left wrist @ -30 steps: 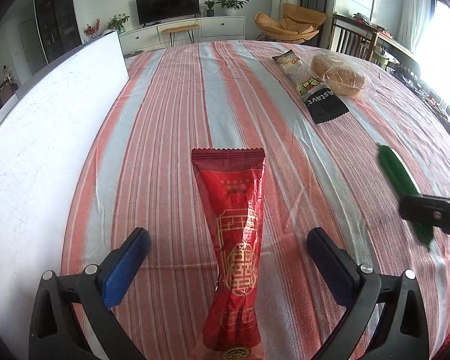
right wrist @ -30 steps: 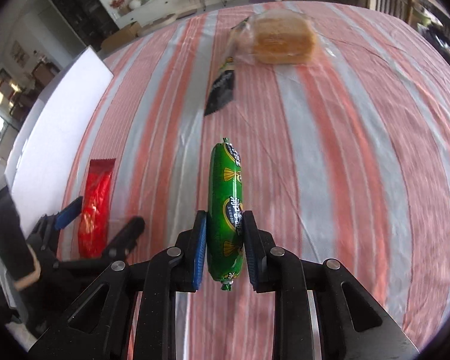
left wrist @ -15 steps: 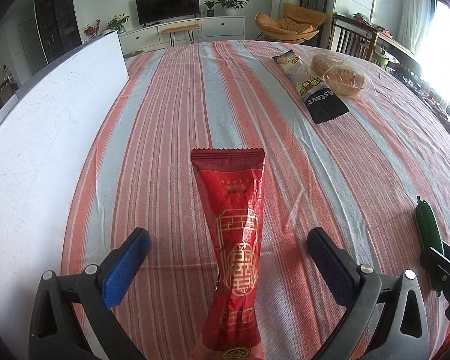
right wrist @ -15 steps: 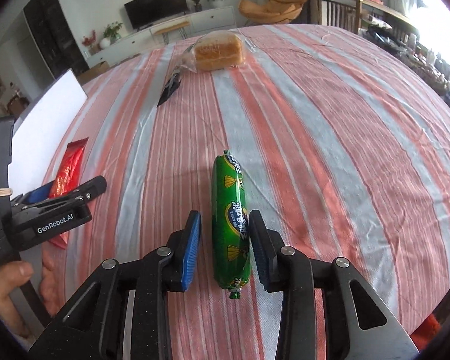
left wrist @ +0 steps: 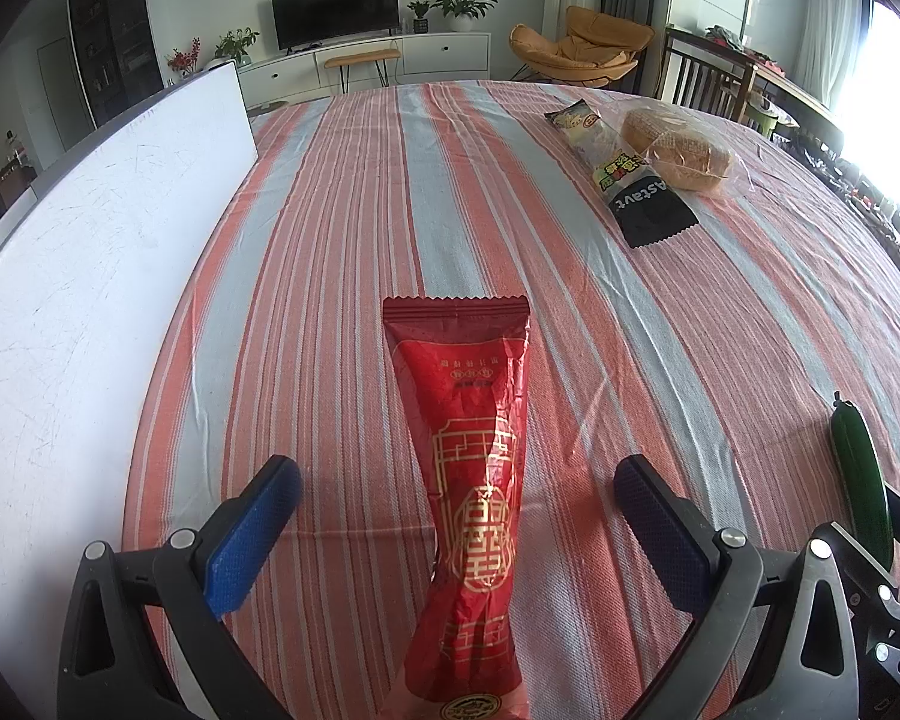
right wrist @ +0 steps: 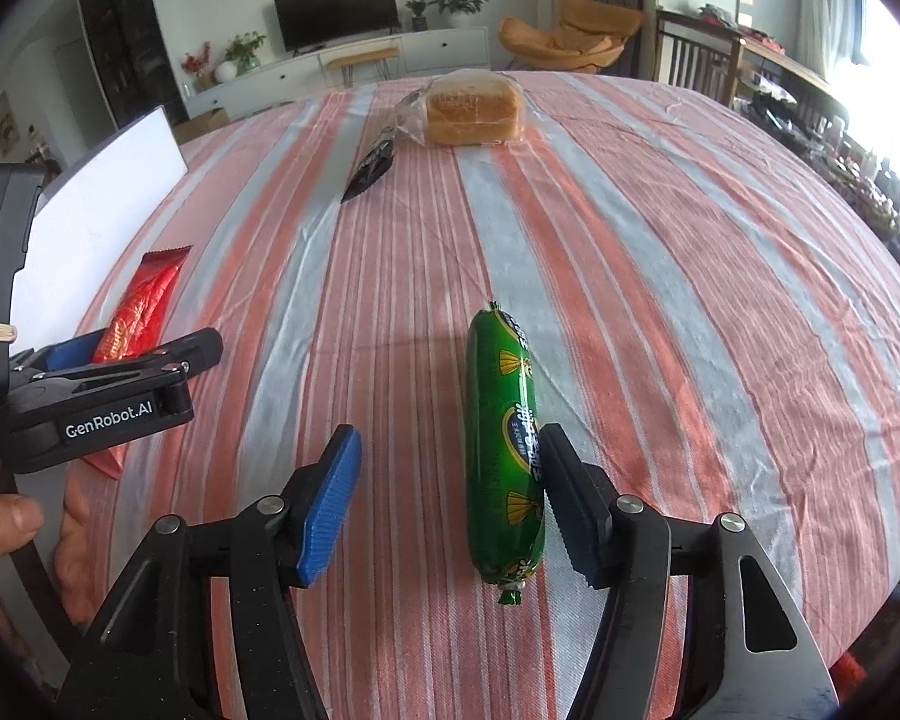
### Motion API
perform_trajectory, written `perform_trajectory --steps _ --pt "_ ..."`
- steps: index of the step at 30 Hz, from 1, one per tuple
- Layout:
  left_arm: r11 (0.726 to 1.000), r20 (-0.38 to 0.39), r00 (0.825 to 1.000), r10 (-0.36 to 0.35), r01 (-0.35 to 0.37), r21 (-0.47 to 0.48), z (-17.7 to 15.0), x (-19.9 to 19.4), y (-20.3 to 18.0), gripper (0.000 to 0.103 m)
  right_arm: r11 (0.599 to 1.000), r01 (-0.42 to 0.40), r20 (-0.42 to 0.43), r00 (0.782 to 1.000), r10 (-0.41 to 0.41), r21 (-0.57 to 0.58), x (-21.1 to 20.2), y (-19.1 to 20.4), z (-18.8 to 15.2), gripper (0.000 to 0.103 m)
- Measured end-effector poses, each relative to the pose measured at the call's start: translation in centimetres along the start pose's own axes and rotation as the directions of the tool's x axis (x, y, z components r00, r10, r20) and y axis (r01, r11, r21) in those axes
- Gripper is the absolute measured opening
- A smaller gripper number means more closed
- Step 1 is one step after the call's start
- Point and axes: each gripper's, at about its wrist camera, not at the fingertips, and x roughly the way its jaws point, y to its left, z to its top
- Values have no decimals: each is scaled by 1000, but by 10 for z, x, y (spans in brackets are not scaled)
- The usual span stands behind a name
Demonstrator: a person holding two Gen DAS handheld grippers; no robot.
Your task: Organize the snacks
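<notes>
A green sausage snack [right wrist: 504, 450] lies on the striped tablecloth between the open fingers of my right gripper [right wrist: 450, 498], close against the right finger; it also shows in the left wrist view [left wrist: 861, 480]. A red snack packet [left wrist: 471, 480] lies flat between the open fingers of my left gripper [left wrist: 456, 534], touched by neither; the right wrist view shows it [right wrist: 144, 312] at the left. A bagged bread loaf [right wrist: 474, 108] and a black-ended snack packet [right wrist: 369, 168] lie at the far side.
A white board [left wrist: 90, 276] lies along the table's left side. The left gripper body [right wrist: 96, 402] and a hand [right wrist: 6, 528] sit at the left of the right wrist view. Chairs and a TV stand are beyond the table.
My right gripper lowered the green sausage onto the cloth and opened, letting it go. My left gripper and the red packet have not moved.
</notes>
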Motion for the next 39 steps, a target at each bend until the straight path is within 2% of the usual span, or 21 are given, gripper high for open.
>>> perform_trajectory --steps 12,21,24,25,26,27,28,30,32,34,36,39 --pt "1000 0 1000 0 0 0 0 0 0 103 999 33 -2 999 -33 -13 1 1 0 64" --pt "1000 0 1000 1 -1 0 0 0 0 103 1000 21 -1 1000 -21 1 2 -1 0 63" --pt "1000 -17 1000 -11 12 23 0 -1 -1 103 1000 -2 -38 999 3 32 2 -6 6 63" --pt "999 -39 999 -25 27 43 1 -1 -1 103 999 -4 -60 998 7 44 4 -9 9 62" --pt "997 -60 998 -36 40 59 2 -2 -1 102 999 18 -82 996 -15 34 5 -9 13 51" --pt "996 -75 996 -46 51 72 2 -4 -1 91 999 50 -102 994 -49 3 7 -9 16 29" --pt "995 -72 996 -54 60 83 2 -8 -1 81 999 47 -113 992 -47 -10 9 -10 19 25" --pt "990 -76 995 -69 78 116 3 -17 -5 14 999 -1 -127 992 6 44 9 -19 22 24" --pt "988 -109 989 -103 114 100 3 -22 -6 13 986 -77 -123 988 95 145 4 -33 17 23" --pt "985 -102 983 -154 161 65 -2 -36 -4 13 949 -176 -98 973 207 262 -3 -46 8 23" --pt "977 -76 976 -204 208 47 -7 -58 -4 13 923 -226 -72 963 260 310 -15 -51 -1 23" --pt "952 -41 952 -304 306 34 -15 -97 -4 13 897 -277 -40 950 309 345 -33 -51 -7 23"
